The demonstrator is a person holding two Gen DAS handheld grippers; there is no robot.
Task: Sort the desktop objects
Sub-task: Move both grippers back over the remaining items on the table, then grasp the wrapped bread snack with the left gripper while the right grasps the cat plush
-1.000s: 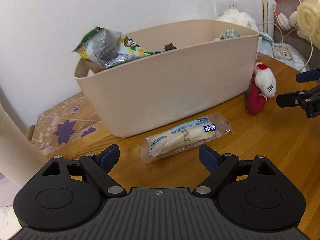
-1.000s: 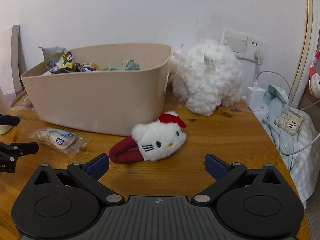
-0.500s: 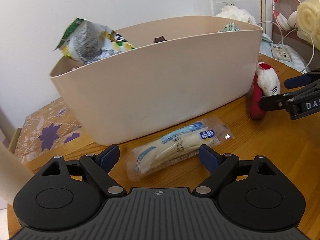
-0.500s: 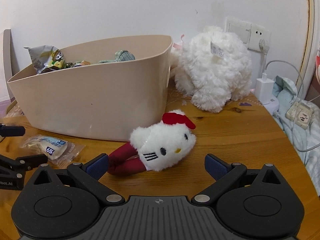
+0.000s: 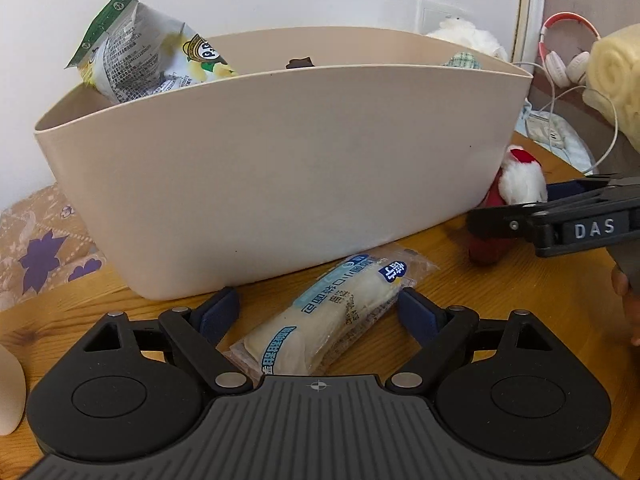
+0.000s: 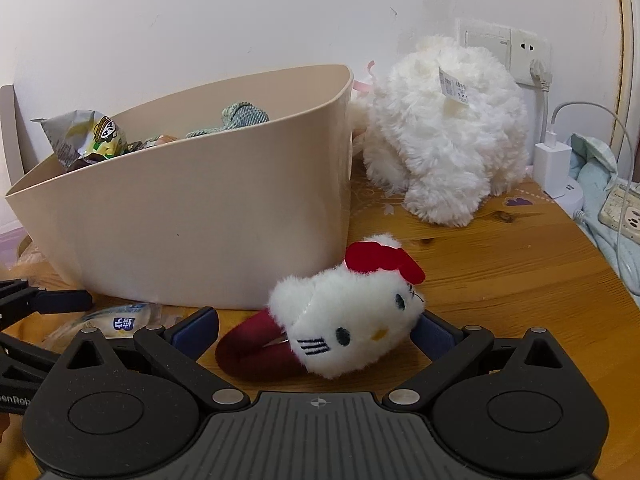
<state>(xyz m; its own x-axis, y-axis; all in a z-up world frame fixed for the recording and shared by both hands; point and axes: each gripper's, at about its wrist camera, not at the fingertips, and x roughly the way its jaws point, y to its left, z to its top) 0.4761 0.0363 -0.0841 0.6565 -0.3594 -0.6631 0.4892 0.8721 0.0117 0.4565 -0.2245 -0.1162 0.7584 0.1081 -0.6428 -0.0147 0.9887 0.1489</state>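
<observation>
A clear-wrapped snack packet point(image 5: 336, 312) lies on the wooden table in front of the beige bin point(image 5: 280, 168). My left gripper point(image 5: 318, 310) is open, one finger on each side of the packet, pads apart from it. In the right wrist view a white kitty plush with a red bow point(image 6: 348, 324) lies beside the bin point(image 6: 200, 220). My right gripper point(image 6: 314, 330) is open and straddles the plush; the plush hides part of the right pad. Each gripper shows in the other's view: the right gripper point(image 5: 560, 216), the left gripper point(image 6: 40, 304).
The bin holds a chip bag point(image 5: 144, 60) and a green knitted item point(image 6: 240, 118). A large white plush point(image 6: 444, 140) sits behind, by the wall socket. A charger point(image 6: 554, 164), cables and a power strip point(image 6: 624, 216) crowd the table's right edge. Headphones point(image 5: 568, 52) hang far right.
Both grippers have come lower and closer. The packet now lies between the left fingers and the kitty plush between the right fingers. Both sets of jaws have kept the same width.
</observation>
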